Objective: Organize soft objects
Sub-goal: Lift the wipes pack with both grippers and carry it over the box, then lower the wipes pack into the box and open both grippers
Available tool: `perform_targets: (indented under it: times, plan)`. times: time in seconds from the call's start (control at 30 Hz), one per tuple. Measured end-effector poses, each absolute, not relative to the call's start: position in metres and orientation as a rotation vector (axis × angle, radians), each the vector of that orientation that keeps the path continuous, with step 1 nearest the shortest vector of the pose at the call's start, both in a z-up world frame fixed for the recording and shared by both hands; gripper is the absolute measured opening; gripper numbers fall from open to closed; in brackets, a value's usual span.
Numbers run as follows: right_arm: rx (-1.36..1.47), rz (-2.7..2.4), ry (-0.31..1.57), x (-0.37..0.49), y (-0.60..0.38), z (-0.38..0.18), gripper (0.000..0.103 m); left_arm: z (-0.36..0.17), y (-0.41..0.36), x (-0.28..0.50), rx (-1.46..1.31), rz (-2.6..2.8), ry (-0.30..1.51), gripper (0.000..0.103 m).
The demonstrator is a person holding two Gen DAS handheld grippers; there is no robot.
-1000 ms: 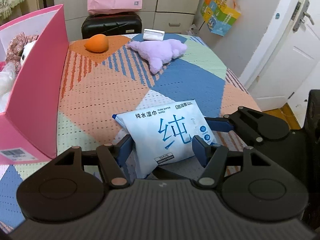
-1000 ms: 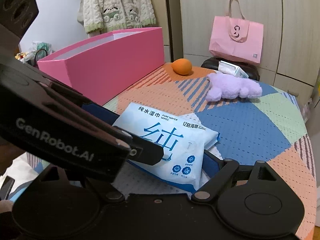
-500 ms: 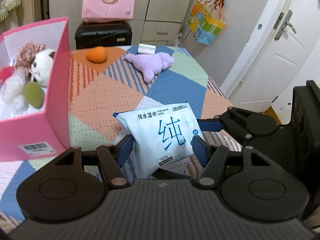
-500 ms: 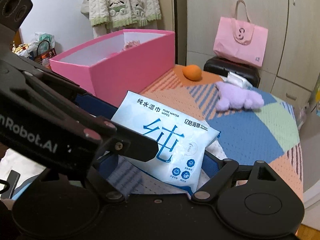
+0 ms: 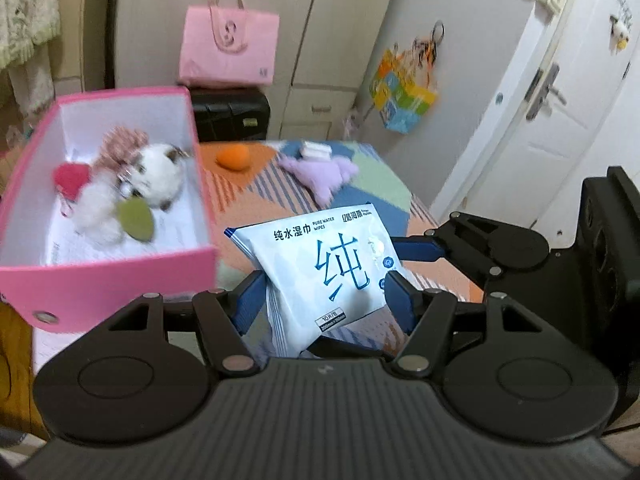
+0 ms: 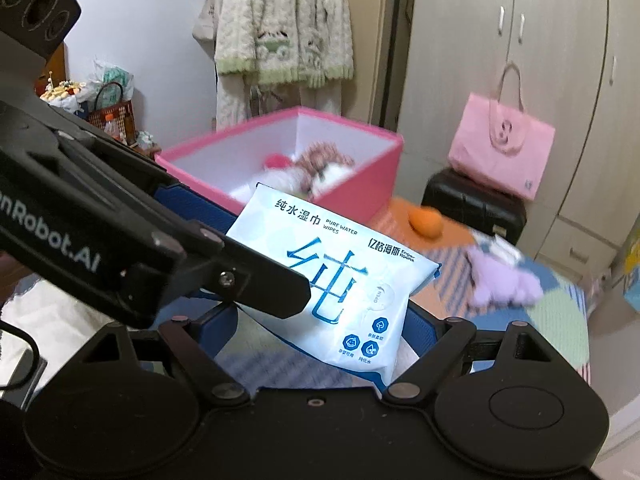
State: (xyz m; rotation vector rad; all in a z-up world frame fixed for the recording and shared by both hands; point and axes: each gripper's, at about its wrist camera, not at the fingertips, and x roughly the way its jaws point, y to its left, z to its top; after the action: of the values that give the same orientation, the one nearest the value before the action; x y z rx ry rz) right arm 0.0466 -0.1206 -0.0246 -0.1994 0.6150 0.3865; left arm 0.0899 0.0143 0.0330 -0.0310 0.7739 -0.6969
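Observation:
A white-and-blue pack of wet wipes [image 5: 320, 264] hangs in the air above the patchwork bed, to the right of the open pink box [image 5: 104, 256]. My left gripper [image 5: 326, 302] is shut on its short sides. My right gripper [image 6: 322, 326] is shut on it too, its blue pads pressed against both ends of the pack [image 6: 320, 264]. The left gripper's black arm crosses the right wrist view from the left. In the box lie a white plush cat [image 5: 160, 176], a red heart [image 5: 70, 178] and a green leaf [image 5: 136, 220]. On the bed rest a purple plush [image 5: 320, 172] and an orange plush [image 5: 234, 158].
A small white tissue pack [image 5: 316, 151] lies behind the purple plush. Beyond the bed's far edge stand a black suitcase [image 5: 230, 116] with a pink tote bag [image 5: 228, 52] on it, and wardrobes. A white door [image 5: 560, 100] is at the right.
Both grippers have risen together with the wipes pack, lifting it off the bedspread. The view has climbed above the pink box's wall, so the toys inside now show.

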Motion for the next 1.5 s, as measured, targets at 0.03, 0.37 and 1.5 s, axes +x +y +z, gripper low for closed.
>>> perform_targets:
  times: [0.03,0.37,1.5]
  plan:
    - [-0.199,0.388,0.605,0.049,-0.115,-0.021,0.09,0.036,0.02,0.09,-0.032,-0.691,0.759,0.063]
    - [-0.195,0.484,0.483,0.083,-0.065,0.012,0.09,0.063,0.084,0.111,-0.071,-0.577,0.63,0.063]
    - [-0.22,0.518,0.629,0.184,-0.027,-0.03,0.087,0.003,0.128,0.213,-0.072,-0.338,0.761,0.065]
